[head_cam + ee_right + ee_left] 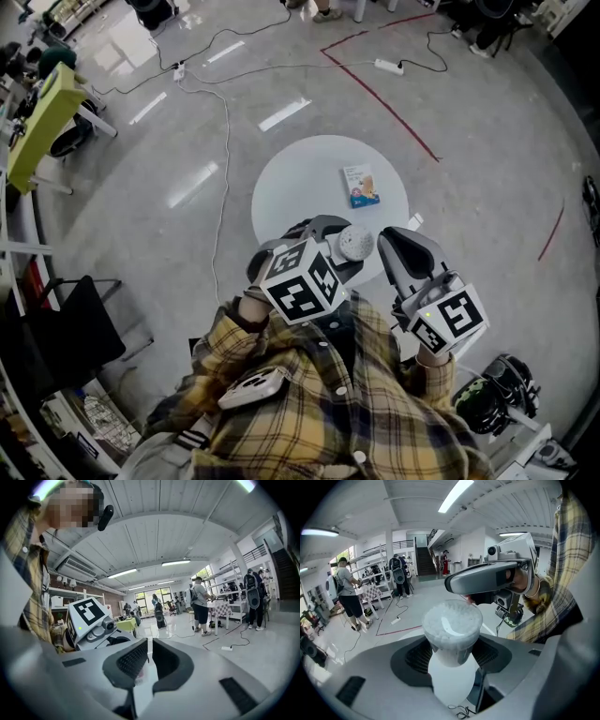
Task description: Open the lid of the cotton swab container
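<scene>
Cotton swab container is up off the table, clamped in the left gripper. In the left gripper view the container stands upright right in the middle, and both ribbed pads of the left gripper press on its sides below the rim. You can see the swab heads packed tight under the clear lid, which looks like it's on.

Right gripper is clenched, jaws together. In the head view it sits at 3 o'clock of the container, tip just beside the top. Can't tell if it's actually touching. From the left gripper view that same right gripper comes in from 1 o'clock, with its tip right above and behind the lid. The right gripper view shows the right gripper with its pads closed on each other. There's a pale bit low in the gap between them, no idea what it is.

Round white table is underneath, and the container hangs over its 6 o'clock edge. A small blue and white box lies flat on the table at 12 o'clock from the container, well apart from both grippers. Plaid sleeves fill the bottom of the head view.
</scene>
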